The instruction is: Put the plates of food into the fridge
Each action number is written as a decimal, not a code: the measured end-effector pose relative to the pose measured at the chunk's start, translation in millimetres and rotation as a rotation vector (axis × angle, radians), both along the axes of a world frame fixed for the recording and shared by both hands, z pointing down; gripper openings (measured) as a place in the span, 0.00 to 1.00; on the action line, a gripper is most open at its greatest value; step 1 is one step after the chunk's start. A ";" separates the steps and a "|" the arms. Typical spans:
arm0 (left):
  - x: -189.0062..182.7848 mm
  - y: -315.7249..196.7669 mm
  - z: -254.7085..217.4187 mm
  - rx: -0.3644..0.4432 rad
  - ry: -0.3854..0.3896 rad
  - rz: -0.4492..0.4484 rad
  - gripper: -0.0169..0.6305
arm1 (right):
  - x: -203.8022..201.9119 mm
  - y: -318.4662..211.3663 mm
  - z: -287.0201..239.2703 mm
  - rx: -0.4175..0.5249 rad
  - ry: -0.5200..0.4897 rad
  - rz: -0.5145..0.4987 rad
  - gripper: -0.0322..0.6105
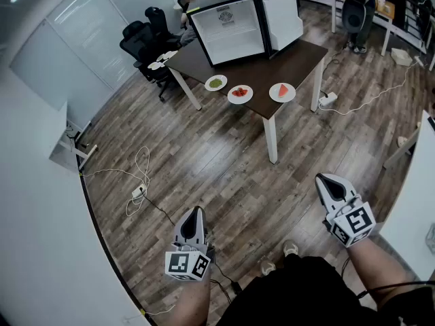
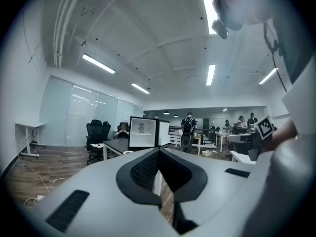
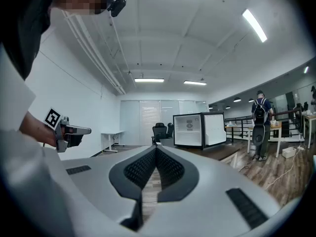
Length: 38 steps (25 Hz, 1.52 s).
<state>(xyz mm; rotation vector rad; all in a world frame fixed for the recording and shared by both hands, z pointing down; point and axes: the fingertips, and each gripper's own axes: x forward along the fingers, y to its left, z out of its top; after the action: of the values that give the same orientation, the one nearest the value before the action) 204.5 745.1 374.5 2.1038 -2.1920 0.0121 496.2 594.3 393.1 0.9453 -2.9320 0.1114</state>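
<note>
Only from the head: three plates point(image 1: 240, 94) along the tabletop's point(image 1: 292, 56) near edge, row running left to right, just before the fridge point(image 1: 234, 26). Fridge mouth open toward the camera, door swung right. Only from the tongs views: ceiling lights point(image 3: 149, 80). Left tongs point(image 1: 194, 212) and right tongs point(image 1: 326, 180) level, well apart from the tabletop, both closed tight, gripping nothing.

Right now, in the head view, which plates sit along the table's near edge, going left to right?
Green-food plate → plate of small red pieces → plate with a red wedge. All three sit on the table, in front of the open fridge.
</note>
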 end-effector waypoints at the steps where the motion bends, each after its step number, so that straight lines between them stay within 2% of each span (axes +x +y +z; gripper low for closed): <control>1: 0.6 -8.0 -2.8 0.002 -0.003 0.000 0.03 | -0.7 -6.7 -0.3 0.001 -0.004 -0.002 0.05; 8: 15.5 -55.0 -10.8 0.020 -0.030 -0.018 0.03 | -0.5 -49.6 4.6 0.014 -0.013 -0.033 0.05; 12: 15.5 -77.7 -8.5 0.029 -0.033 -0.008 0.03 | -9.9 -61.3 30.0 -0.089 0.013 -0.097 0.05; 17: 1.8 -111.3 -11.4 0.006 -0.051 0.042 0.03 | -8.7 -88.9 38.6 -0.115 -0.016 -0.024 0.05; 23: -31.3 -166.4 16.0 -0.018 -0.052 0.118 0.03 | -19.3 -138.8 46.5 -0.104 0.024 0.067 0.05; 30: -90.9 -247.3 -4.7 0.047 -0.069 0.206 0.03 | -57.6 -199.1 34.2 -0.098 0.038 0.141 0.05; 38: -137.3 -324.7 -13.8 0.055 -0.067 0.280 0.03 | -111.4 -261.0 25.7 -0.103 0.036 0.202 0.05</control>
<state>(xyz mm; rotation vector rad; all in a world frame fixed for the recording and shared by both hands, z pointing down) 67.3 420.4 360.6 2.4573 -1.9335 0.0453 384.8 333.3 418.8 1.2096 -2.7610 0.2496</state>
